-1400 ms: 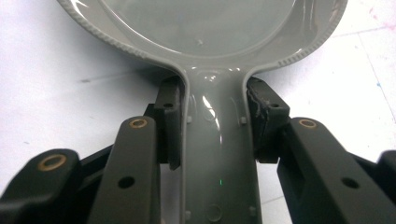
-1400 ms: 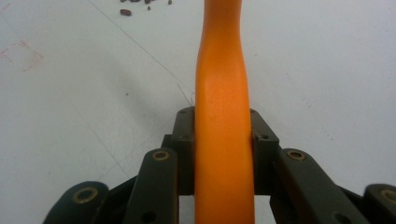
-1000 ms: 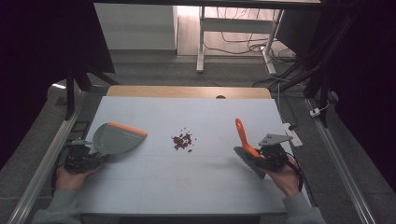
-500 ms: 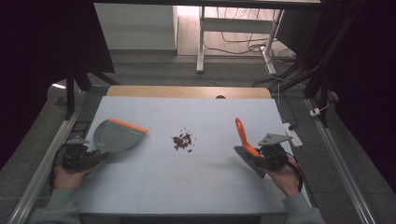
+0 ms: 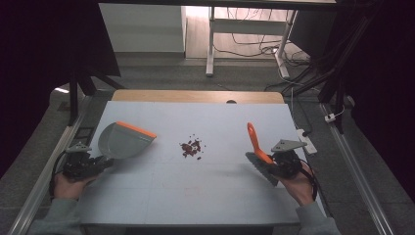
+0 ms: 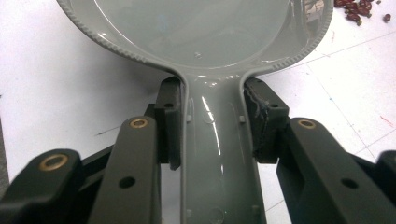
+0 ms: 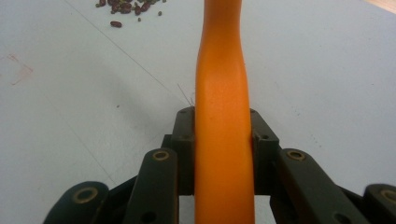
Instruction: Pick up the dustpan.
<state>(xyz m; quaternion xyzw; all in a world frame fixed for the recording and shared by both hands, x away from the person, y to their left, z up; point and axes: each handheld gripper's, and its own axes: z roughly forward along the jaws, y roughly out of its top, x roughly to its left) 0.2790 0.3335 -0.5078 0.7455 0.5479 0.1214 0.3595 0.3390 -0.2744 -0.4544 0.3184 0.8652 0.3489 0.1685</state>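
High view puts the scattered beans [image 5: 192,148] mid-table, roughly between the two tools and well apart from both.

The main risk, as I judge it, is the brush [image 5: 258,155] flicking beans past the dustpan [image 5: 123,140]: a fast sweep over the smooth white table [image 5: 205,196] could send them rolling off its edge. The dustpan lip could also ride up and let beans slip beneath if its handle twists in the clamp.

The dustpan's long axis runs from the left gripper [image 6: 212,126] out ahead of it, orange-edged mouth angled toward the beans; those jaws are clamped on its grey handle. The brush's orange handle rises away from the right gripper [image 7: 224,140], which is closed tight around it, bristles down beside that hand.
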